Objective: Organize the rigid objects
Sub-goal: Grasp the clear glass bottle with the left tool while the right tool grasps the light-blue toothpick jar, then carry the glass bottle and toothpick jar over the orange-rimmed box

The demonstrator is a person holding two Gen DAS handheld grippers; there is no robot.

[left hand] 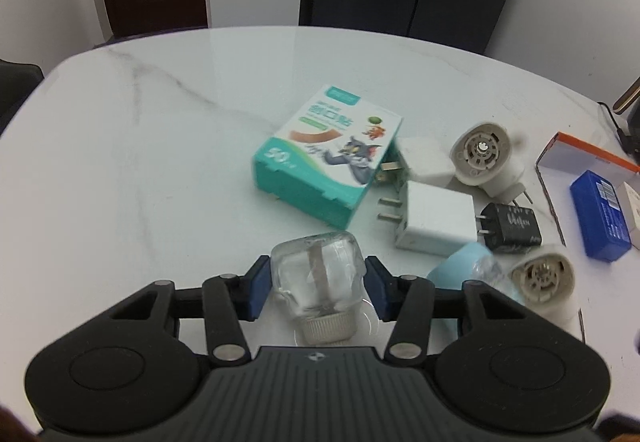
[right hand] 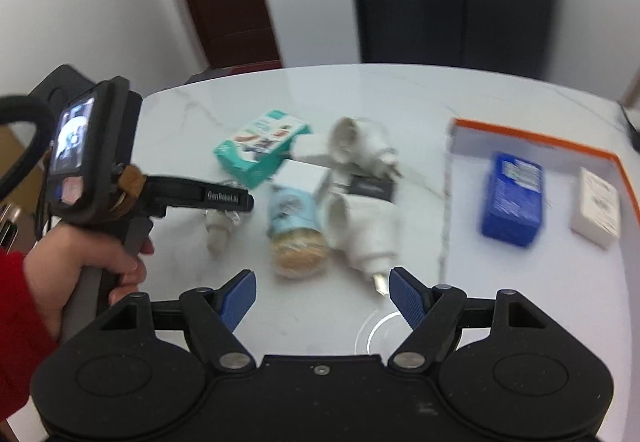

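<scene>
My left gripper (left hand: 316, 284) is shut on a small clear glass bottle (left hand: 318, 278) with a white ribbed cap, held cap toward me just above the marble table (left hand: 140, 146). The same bottle (right hand: 220, 230) shows in the right wrist view under the left gripper (right hand: 236, 202). My right gripper (right hand: 320, 294) is open and empty, near the table's front edge, just short of a light-blue jar (right hand: 294, 226) lying on its side and a white plug-in device (right hand: 364, 230).
A teal box (left hand: 328, 166), white chargers (left hand: 436, 222), a black charger (left hand: 512, 230) and two round plug-in devices (left hand: 480, 154) crowd the table's middle. An orange-rimmed tray (right hand: 536, 138) at right holds a blue box (right hand: 512, 198) and a white box (right hand: 596, 210).
</scene>
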